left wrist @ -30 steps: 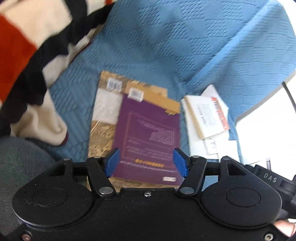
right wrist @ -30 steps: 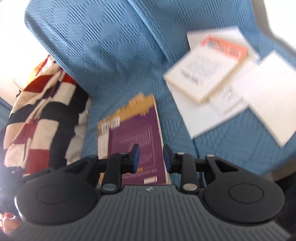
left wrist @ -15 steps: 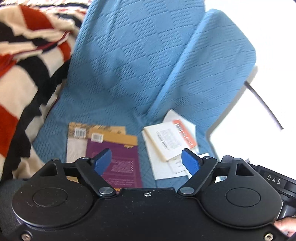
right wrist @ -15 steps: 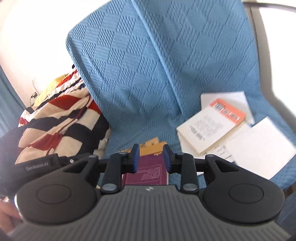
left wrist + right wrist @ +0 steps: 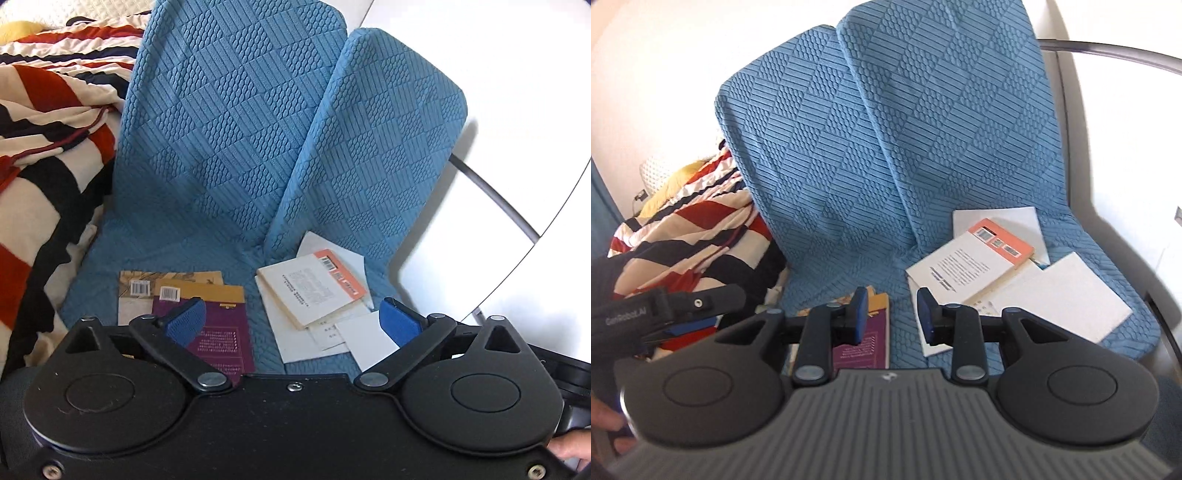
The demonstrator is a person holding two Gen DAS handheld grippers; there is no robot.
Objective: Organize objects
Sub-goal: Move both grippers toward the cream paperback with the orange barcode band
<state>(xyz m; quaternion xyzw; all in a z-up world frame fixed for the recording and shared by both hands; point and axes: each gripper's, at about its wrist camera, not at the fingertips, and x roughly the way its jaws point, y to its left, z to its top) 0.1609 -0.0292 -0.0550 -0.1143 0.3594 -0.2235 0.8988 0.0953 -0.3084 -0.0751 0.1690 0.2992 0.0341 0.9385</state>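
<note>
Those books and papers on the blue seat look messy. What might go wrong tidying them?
The loose white sheets lie under and beside the white and orange book; lifting it may drag them off the seat cover. The purple book overlaps a tan one, so both may get pinched.

Bright daylight, walls blown out to glare, both views sharp, fisheye bending the edges.

Bare seat [image 5: 255,280] apparently clear between book stacks.
</note>
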